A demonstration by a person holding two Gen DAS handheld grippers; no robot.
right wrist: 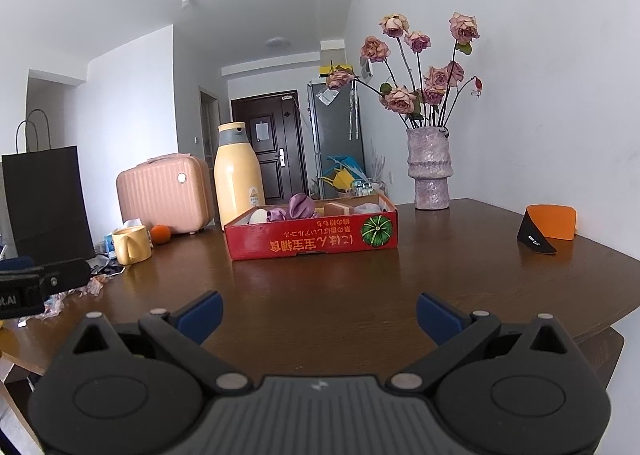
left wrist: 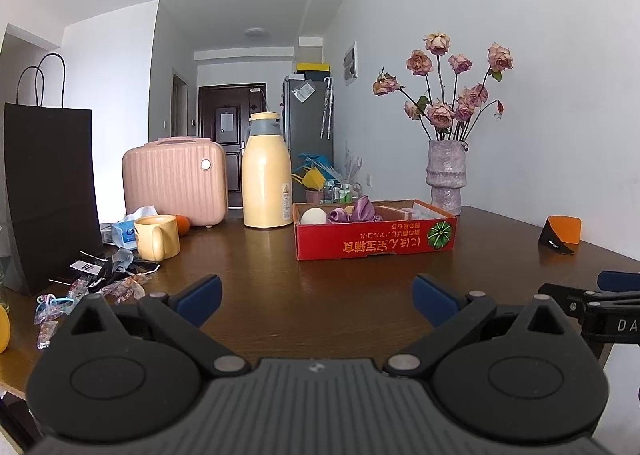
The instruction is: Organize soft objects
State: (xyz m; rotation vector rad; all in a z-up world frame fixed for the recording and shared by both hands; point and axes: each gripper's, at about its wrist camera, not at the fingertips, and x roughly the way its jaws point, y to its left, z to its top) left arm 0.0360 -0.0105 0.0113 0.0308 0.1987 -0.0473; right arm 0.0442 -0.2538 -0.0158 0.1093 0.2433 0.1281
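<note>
Ribbed black housing and two round pivot discs nearest the lens, matte plastic, with angular arms ending in flat blue pads. Left gripper spread wide, pads far apart, nothing between them, only bare glossy dark wood of the table beneath. Right gripper likewise splayed fully, empty, over the same polished brown surface.

Ahead of both sets of fingers, well apart from the pads: a shallow red cardboard box with printed orange characters and a green pumpkin picture, straight ahead and slightly right of the left fingers, slightly left of centre for the right fingers. Inside it, soft things: a crumpled, shiny purple satin scrunchie, a smooth pale rounded ball, and paler items at the far right end, too small to tell.

Left of the fingers: crinkly candy wrappers, a glossy yellow mug, a matte black paper bag. Right of the fingers: a curled orange-and-black strap.

Farther back: a smooth cream thermos, a ribbed pink hard case, a rough mottled lilac vase with dried roses.
</note>
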